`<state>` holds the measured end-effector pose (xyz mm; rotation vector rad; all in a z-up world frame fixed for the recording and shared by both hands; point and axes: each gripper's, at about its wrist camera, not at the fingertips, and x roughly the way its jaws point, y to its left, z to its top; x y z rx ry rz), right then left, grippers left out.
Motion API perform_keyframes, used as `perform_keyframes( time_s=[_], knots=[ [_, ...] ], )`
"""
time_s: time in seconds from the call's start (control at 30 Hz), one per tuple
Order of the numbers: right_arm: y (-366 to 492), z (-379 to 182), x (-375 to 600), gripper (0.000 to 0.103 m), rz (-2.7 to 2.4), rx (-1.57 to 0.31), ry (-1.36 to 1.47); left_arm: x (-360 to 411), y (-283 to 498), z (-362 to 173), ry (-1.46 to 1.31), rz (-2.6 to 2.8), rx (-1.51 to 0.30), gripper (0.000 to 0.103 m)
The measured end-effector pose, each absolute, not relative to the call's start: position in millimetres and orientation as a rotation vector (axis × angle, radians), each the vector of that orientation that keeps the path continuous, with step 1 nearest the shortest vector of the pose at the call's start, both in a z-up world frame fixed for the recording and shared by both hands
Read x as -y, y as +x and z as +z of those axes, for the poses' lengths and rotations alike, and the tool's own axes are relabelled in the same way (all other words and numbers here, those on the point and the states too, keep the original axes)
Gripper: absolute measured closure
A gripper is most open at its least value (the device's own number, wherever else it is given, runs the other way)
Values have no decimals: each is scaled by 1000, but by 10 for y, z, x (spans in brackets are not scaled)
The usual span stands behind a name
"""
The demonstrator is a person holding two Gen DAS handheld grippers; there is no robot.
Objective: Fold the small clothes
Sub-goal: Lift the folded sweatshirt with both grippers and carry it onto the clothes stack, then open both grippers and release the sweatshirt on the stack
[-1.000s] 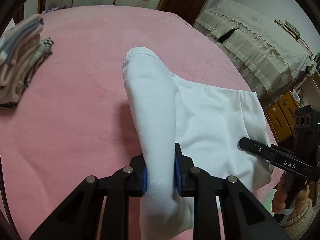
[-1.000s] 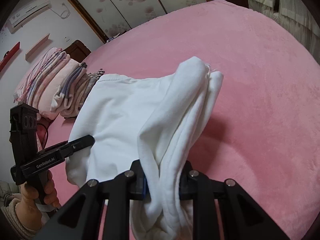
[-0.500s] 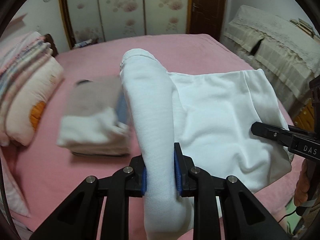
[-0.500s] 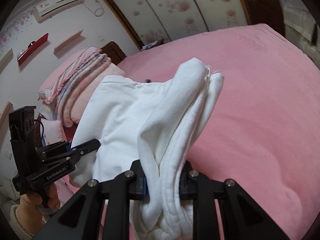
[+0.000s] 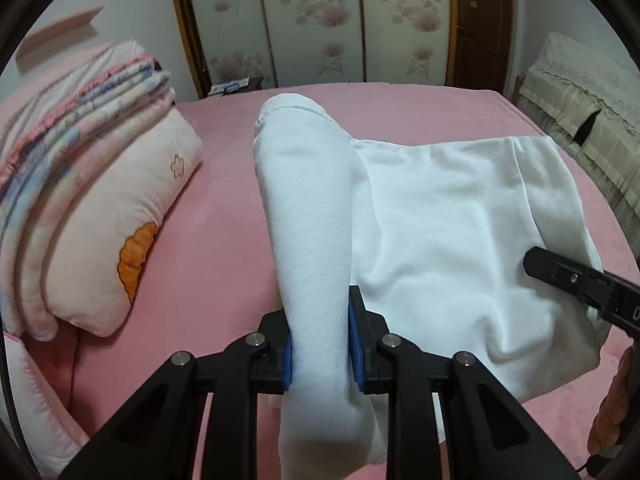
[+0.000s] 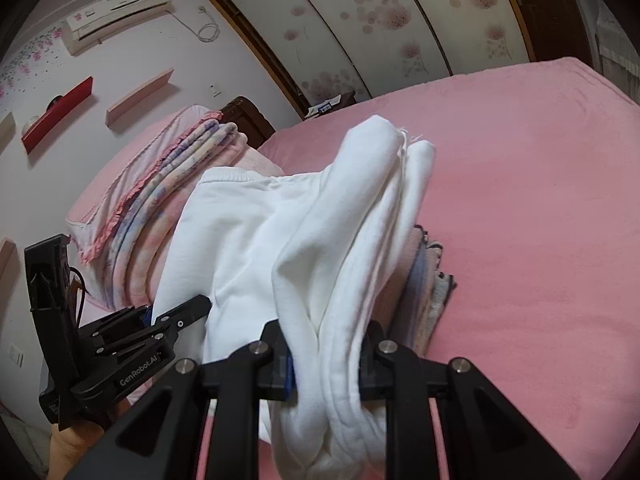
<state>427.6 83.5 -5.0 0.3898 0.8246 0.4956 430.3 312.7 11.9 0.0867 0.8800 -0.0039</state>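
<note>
A folded white garment (image 5: 440, 232) hangs in the air between my two grippers, above the pink bed (image 5: 224, 240). My left gripper (image 5: 320, 344) is shut on one bunched end of it. My right gripper (image 6: 326, 356) is shut on the other bunched end (image 6: 360, 240). In the left wrist view the right gripper (image 5: 576, 284) shows at the right edge of the cloth. In the right wrist view the left gripper (image 6: 160, 324) shows at the lower left. A stack of folded clothes (image 6: 424, 292) lies on the bed just under the garment.
A pile of folded quilts and a pillow (image 5: 100, 208) sits at the left of the bed. Wardrobe doors (image 5: 320, 20) stand behind the bed. A lace-covered cabinet (image 5: 580, 112) stands on the right.
Both grippers have lifted the white garment and carried it toward the pillow end of the bed. The views have tilted up, and the folded stack now lies under the garment.
</note>
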Motion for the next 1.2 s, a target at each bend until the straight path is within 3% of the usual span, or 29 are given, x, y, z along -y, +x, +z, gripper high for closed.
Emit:
perform_keyframes(
  time_s=[0.23,0.4,0.47,0.53,0.63,0.83,1.0,1.2],
  knots=[
    [4561,-584,-1074,83,456,-897,384,-3306,4669,-509,22,9,-949,80],
    [4540,-838,-960,81,427,-912,343,-3242,4617,-641,7,12,-907,71],
    [4527,-877,-928,79,438,-911,336,-3309,4623,-679,-9,16,-904,63],
    [4492,-887,-923,74,439,-913,305,-3309,4586,-696,27,59,-890,42],
    [4414,-817,-963,66,437,-884,236,-3328,4507,-699,81,130,-857,28],
    [4073,-590,-909,63,367,-801,63,-3287,4204,-528,108,248,-791,25],
    [3781,-448,-730,63,311,-802,24,-3079,3813,-337,84,250,-774,14],
    [3303,-265,-489,63,287,-808,13,-2633,3320,-202,92,180,-794,14]
  ],
)
